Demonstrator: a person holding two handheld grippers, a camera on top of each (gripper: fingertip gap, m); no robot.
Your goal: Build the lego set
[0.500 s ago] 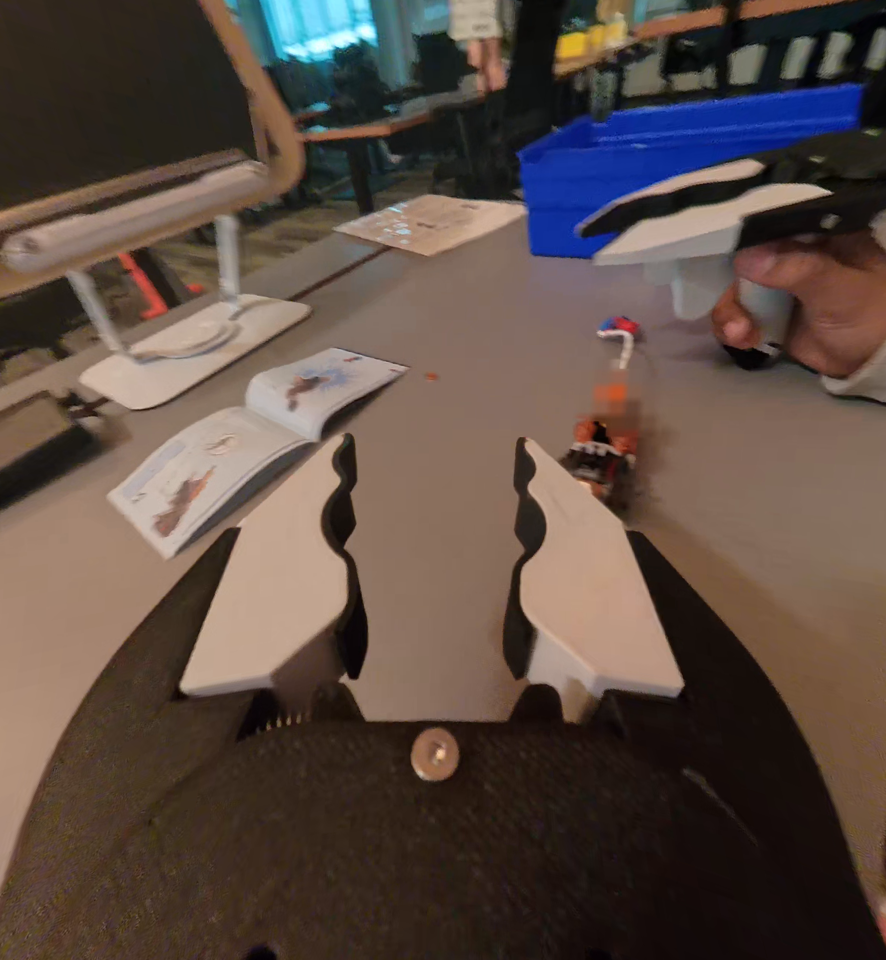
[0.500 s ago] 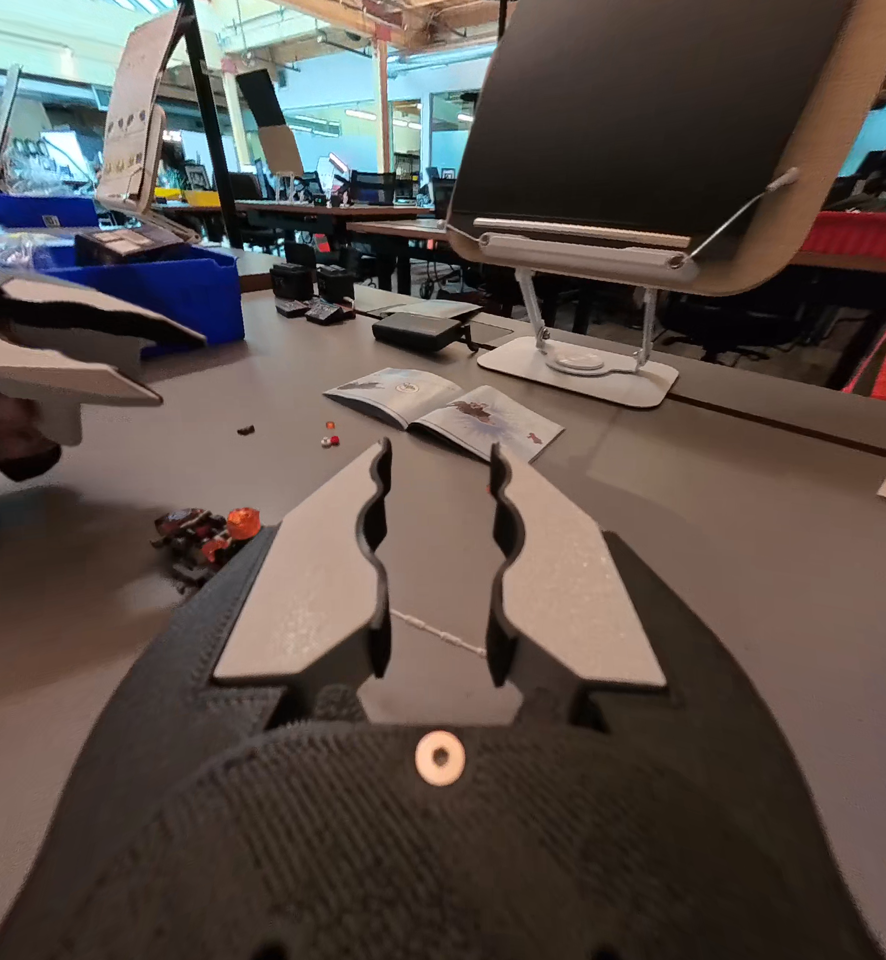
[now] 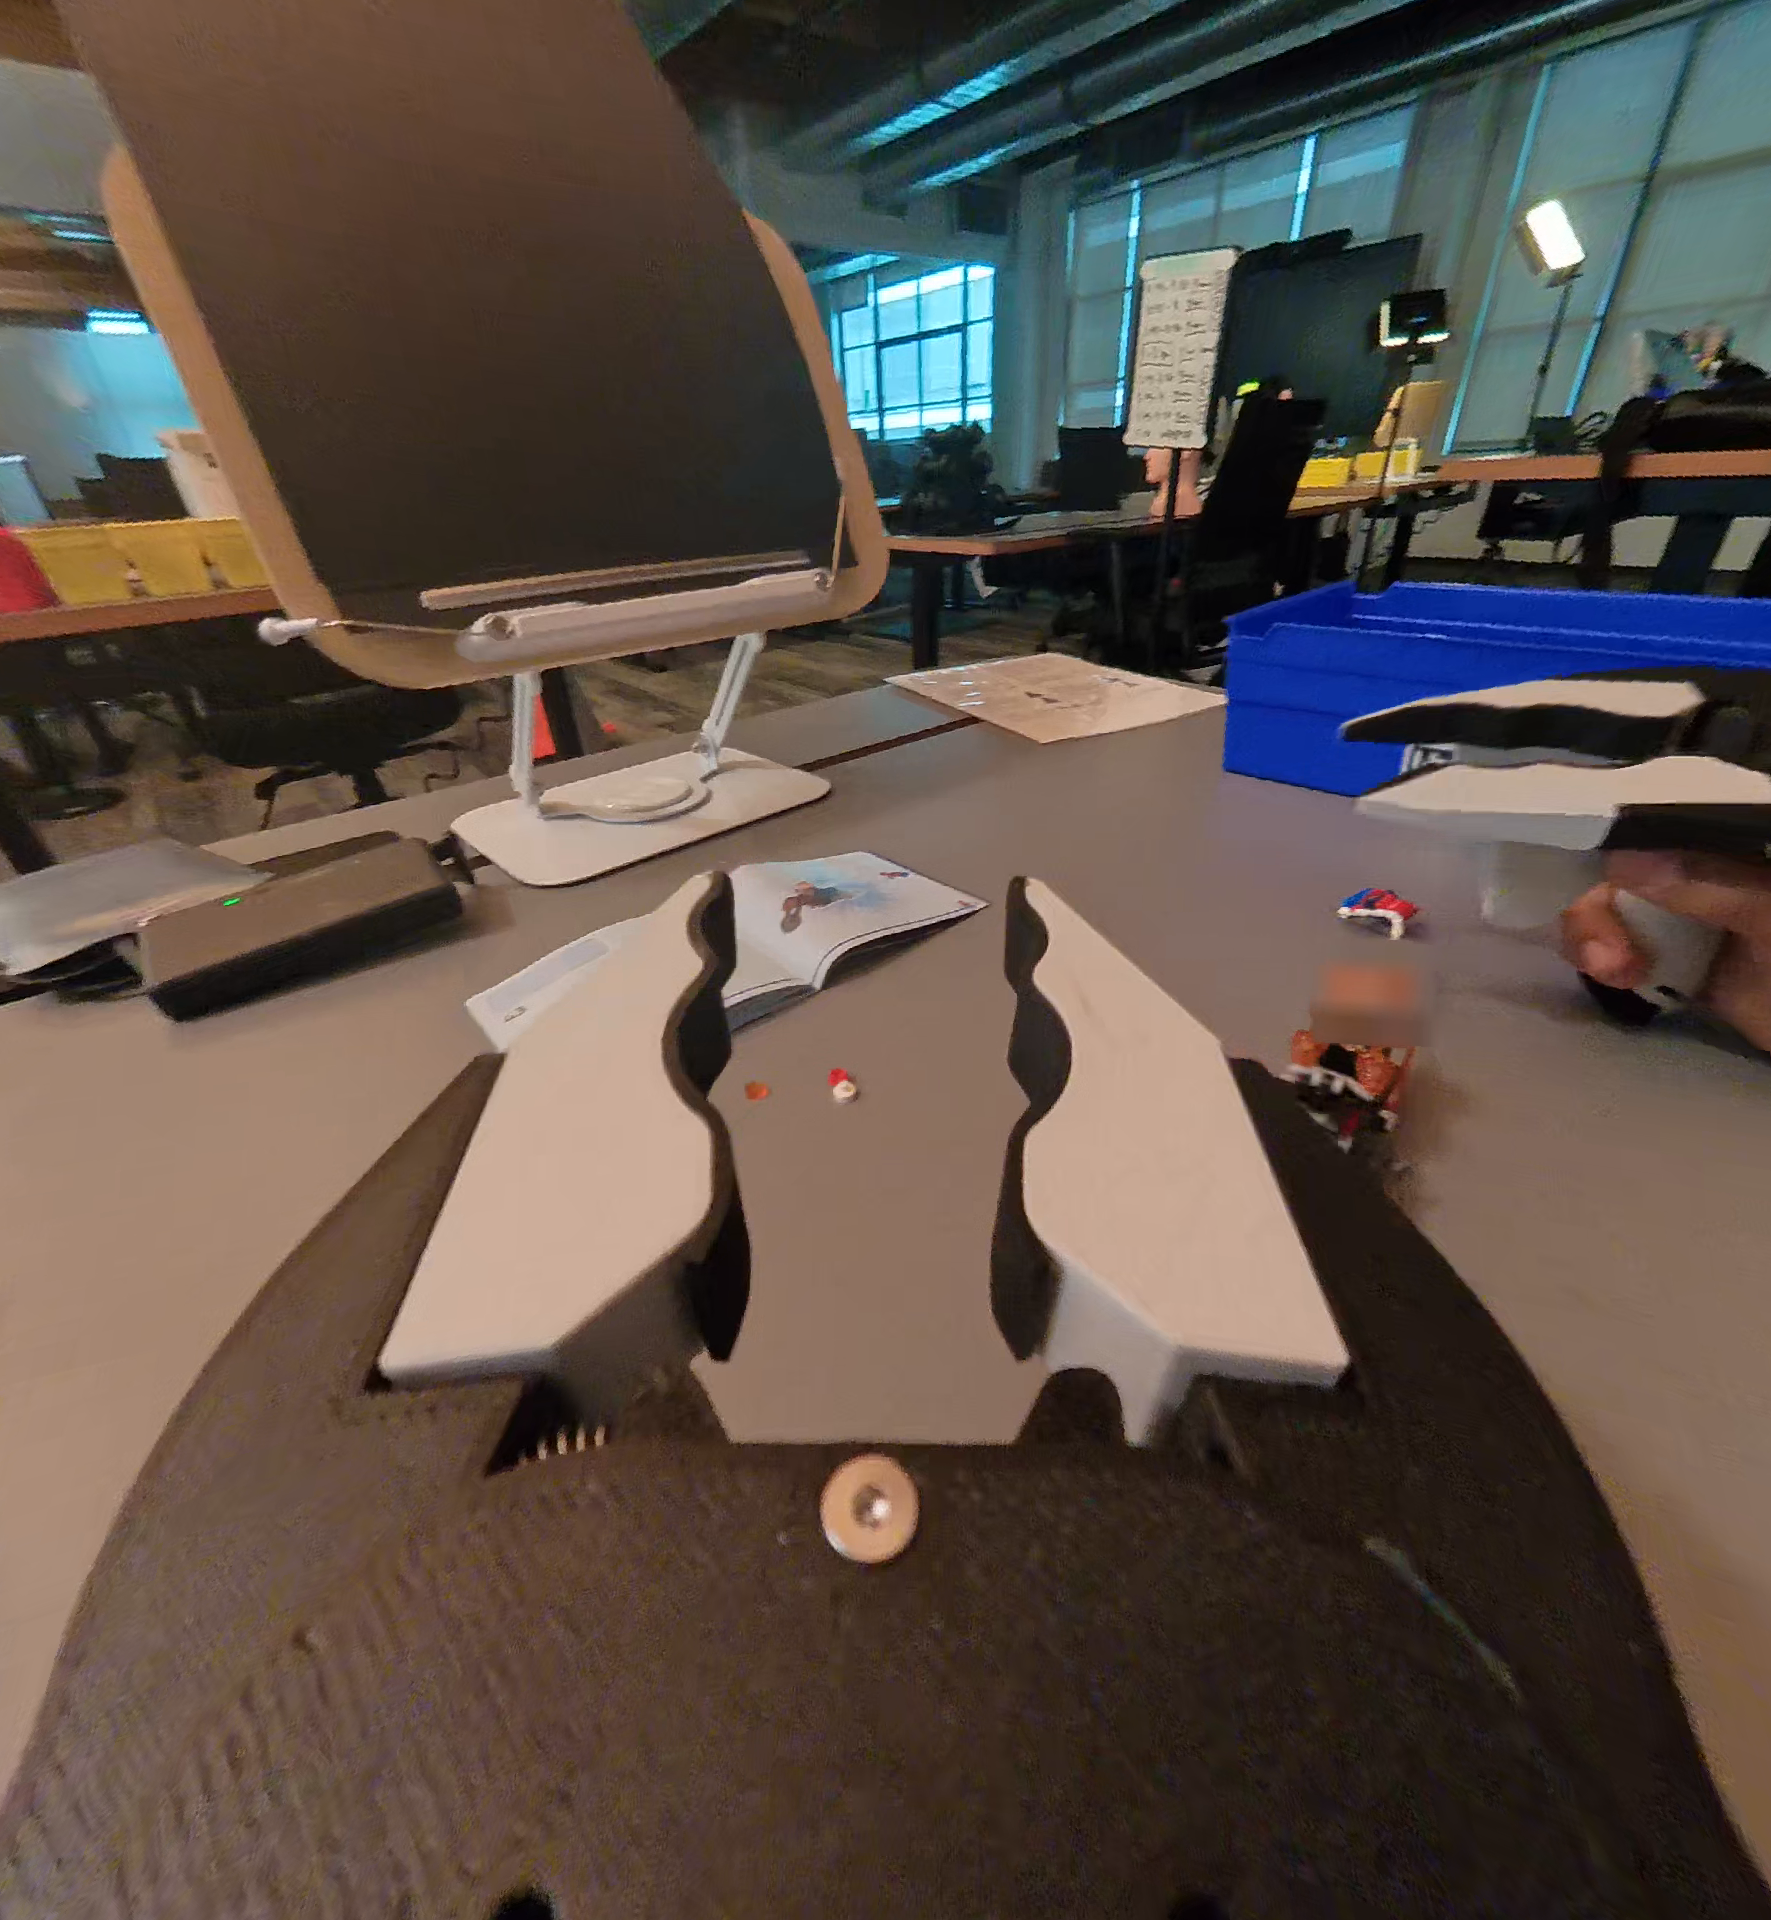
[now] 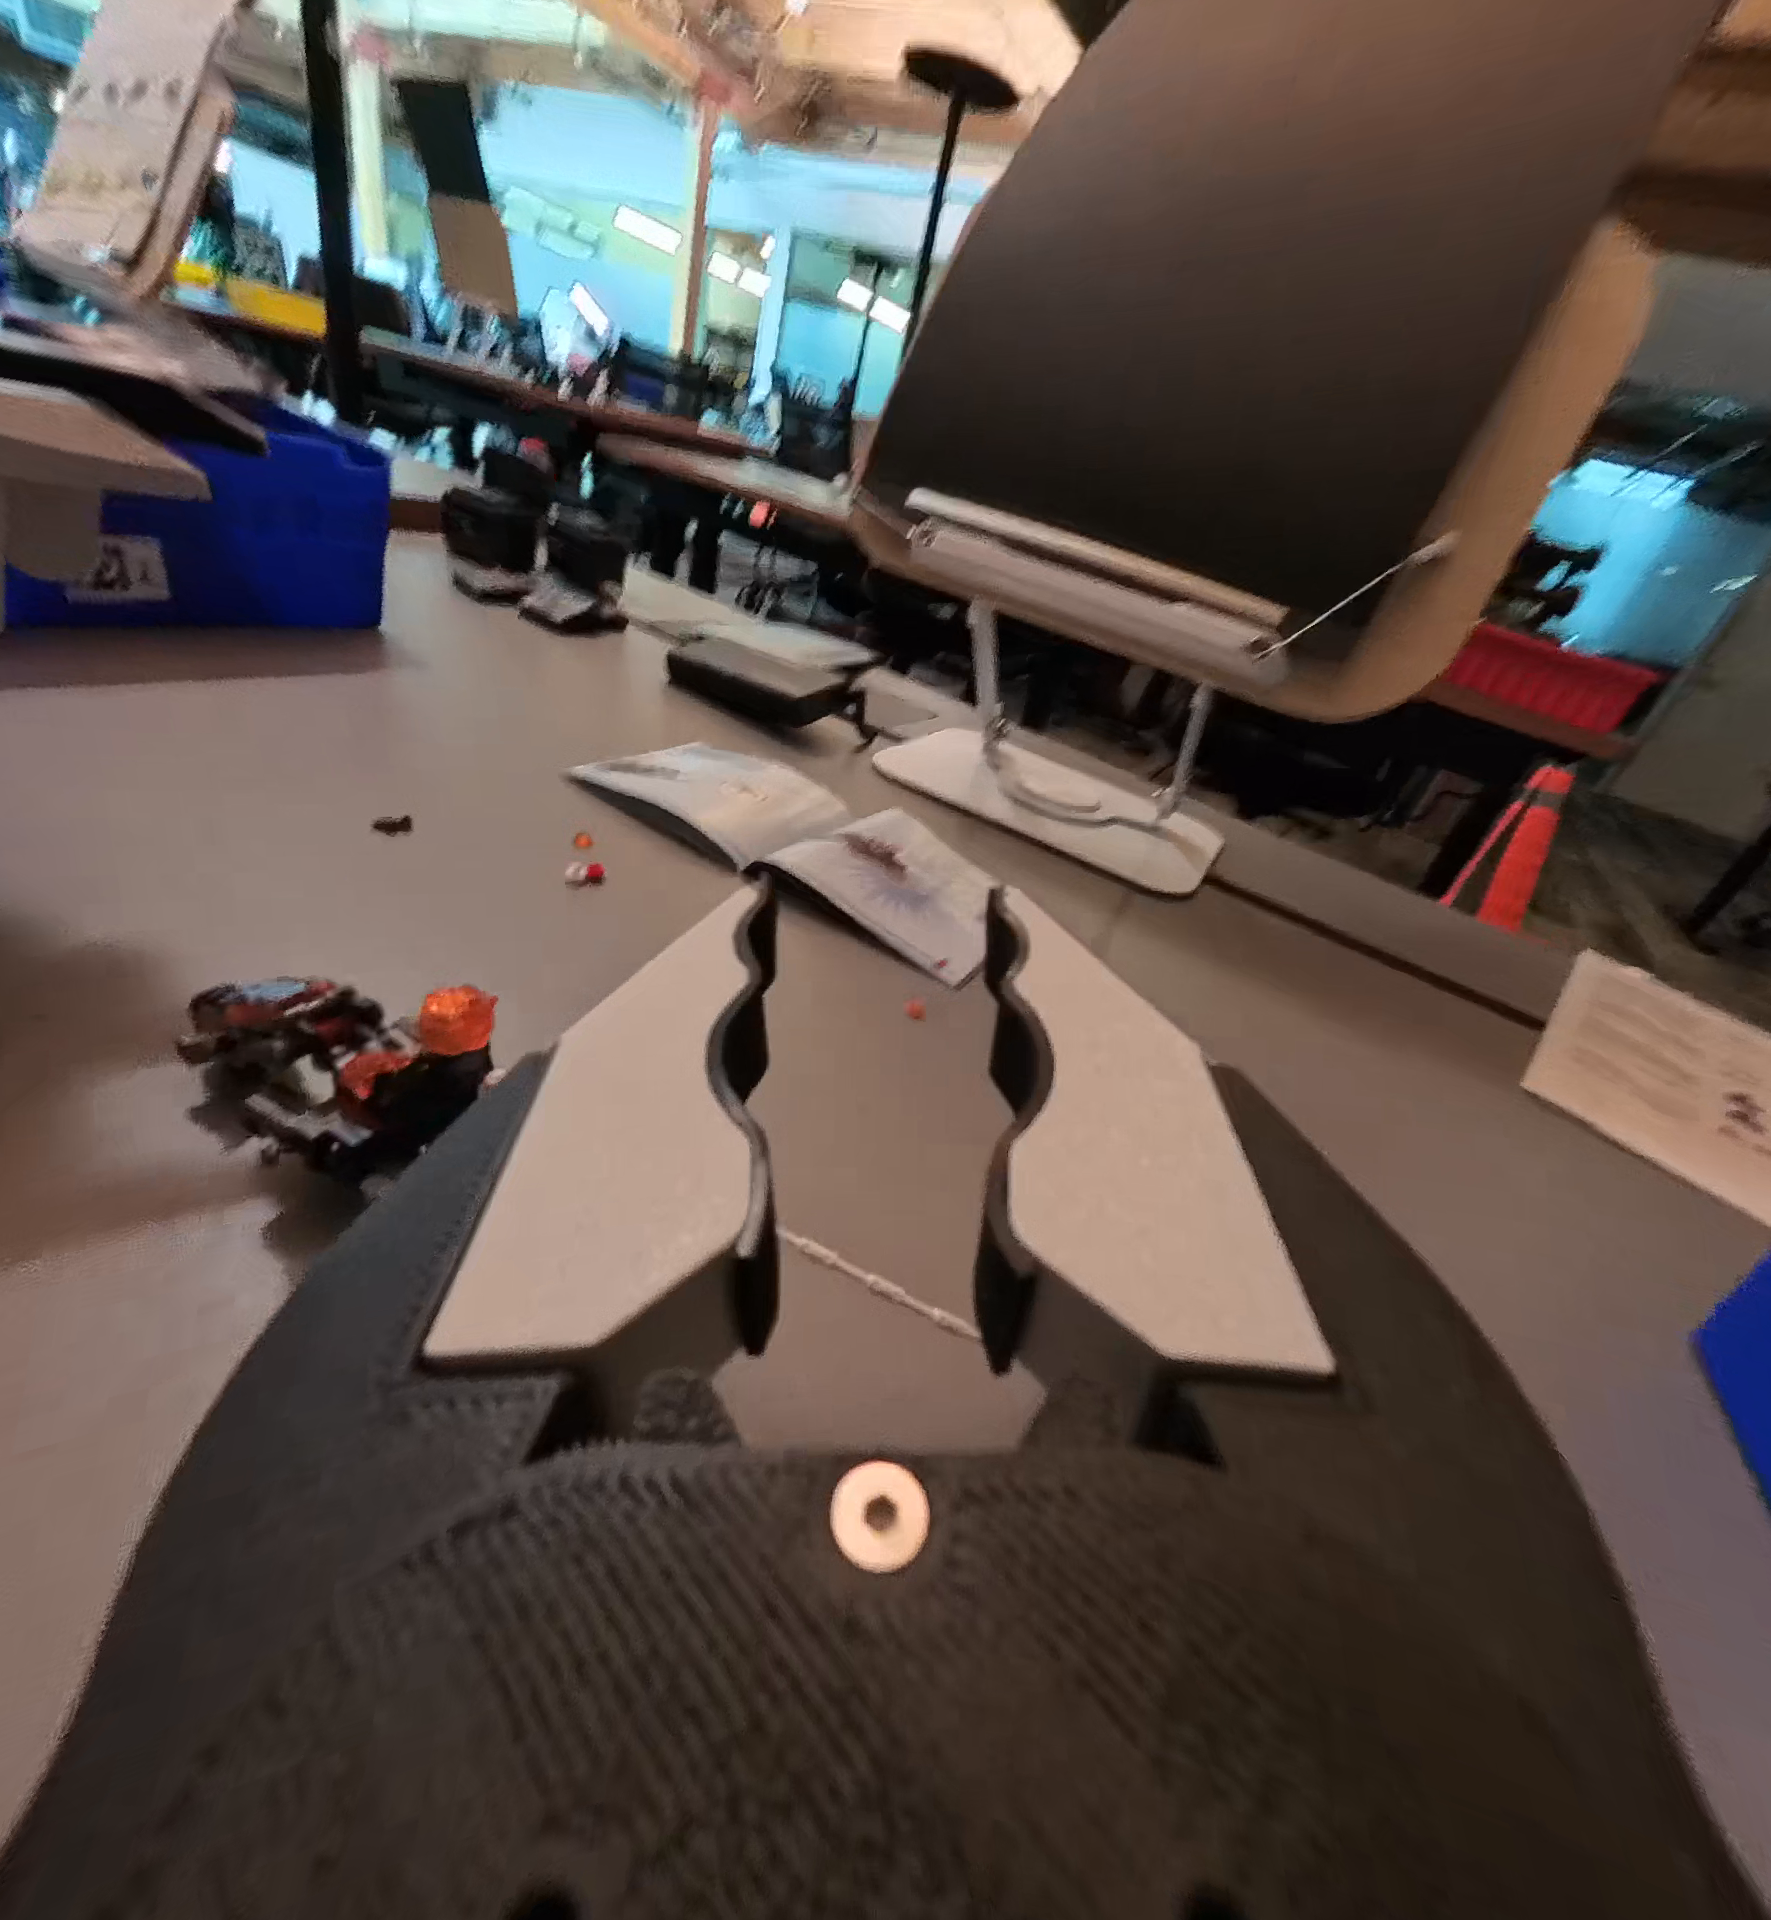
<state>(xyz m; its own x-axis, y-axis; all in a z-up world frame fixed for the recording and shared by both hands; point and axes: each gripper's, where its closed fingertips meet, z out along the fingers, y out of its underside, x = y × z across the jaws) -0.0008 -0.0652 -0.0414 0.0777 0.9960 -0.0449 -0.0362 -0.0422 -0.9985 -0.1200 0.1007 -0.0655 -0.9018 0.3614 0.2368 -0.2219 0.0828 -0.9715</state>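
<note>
Both tongs have swung since half a second ago: the left tongs (image 3: 865, 914) now point toward the open white instruction booklet (image 3: 839, 920) and the tilted stand, while the right tongs (image 4: 876, 925) have spread wider and tipped, with the stand leaning across their view.

Left tongs stand well apart and hold nothing; bare grey worktop (image 3: 185, 1122) shows between them, along with two loose bits, a small orange stud (image 3: 756, 1090) and a tiny red-and-white piece (image 3: 842, 1084). Right tongs are also apart and empty; in the left wrist view they (image 3: 1380, 764) hover at the right, gripped by a hand (image 3: 1712, 961).

The half-built lego model (image 4: 335, 1081) lies on the worktop just left of the right tongs' body, not touched by either pair. It is a low, dark cluster of black and dark red bricks with translucent orange parts, one a faceted orange lump standing up at its near end. From the left wrist view the same model (image 3: 1348, 1081) sits just beside the right finger, its upper part under a blurred patch. A small red, blue and white lego piece (image 3: 1377, 906) lies farther off, near the hand. A tiny dark piece (image 4: 393, 825) lies apart on the far worktop.

A blue plastic bin (image 3: 1483, 675) stands at the worktop's back edge, and a black rectangular box (image 3: 299, 925) lies left of the booklet.
</note>
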